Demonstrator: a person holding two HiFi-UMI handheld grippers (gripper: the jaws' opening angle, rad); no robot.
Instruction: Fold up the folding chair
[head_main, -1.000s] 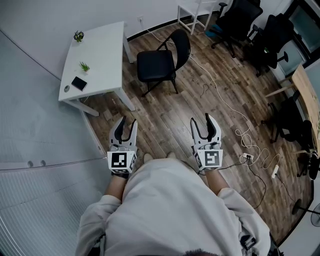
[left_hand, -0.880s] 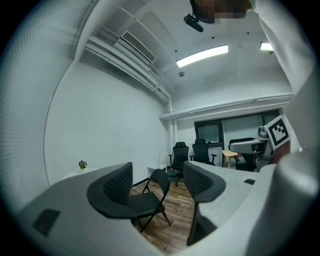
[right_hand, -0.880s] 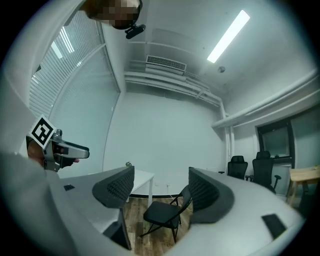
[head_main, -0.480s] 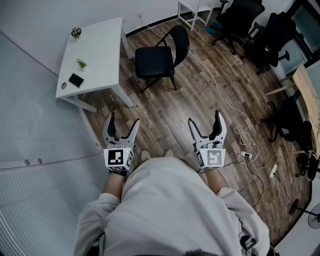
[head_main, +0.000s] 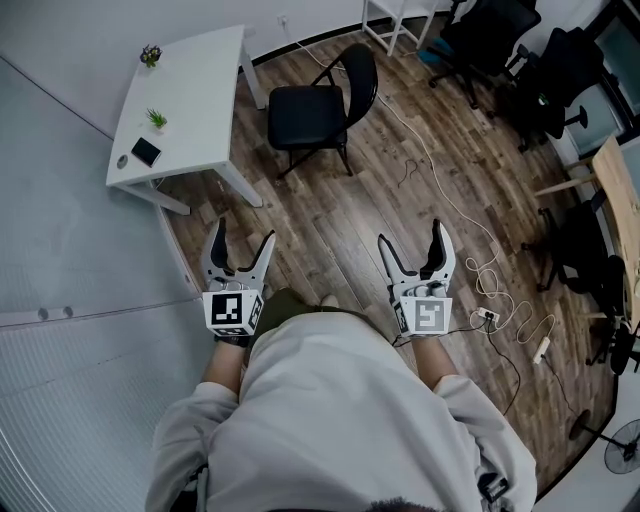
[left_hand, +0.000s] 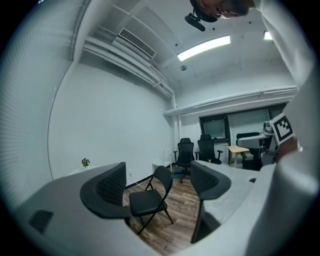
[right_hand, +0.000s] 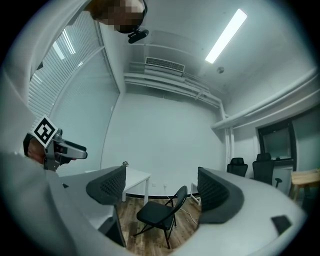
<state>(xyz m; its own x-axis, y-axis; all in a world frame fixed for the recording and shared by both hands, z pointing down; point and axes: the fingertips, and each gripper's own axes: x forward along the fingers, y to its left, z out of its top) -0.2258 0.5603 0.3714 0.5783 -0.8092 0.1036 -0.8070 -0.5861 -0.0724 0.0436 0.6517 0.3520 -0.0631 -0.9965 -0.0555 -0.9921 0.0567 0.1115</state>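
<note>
The left gripper (head_main: 243, 236) and right gripper (head_main: 411, 236) have just been opened, with nothing held. The unfolded chair (head_main: 312, 112) is well apart. The floor cable (head_main: 487, 280) could be tripped on.

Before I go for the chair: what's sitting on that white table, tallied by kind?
On the white table:
small potted plants: 2
flat black device: 1
small round object: 1
Total: 4
</note>
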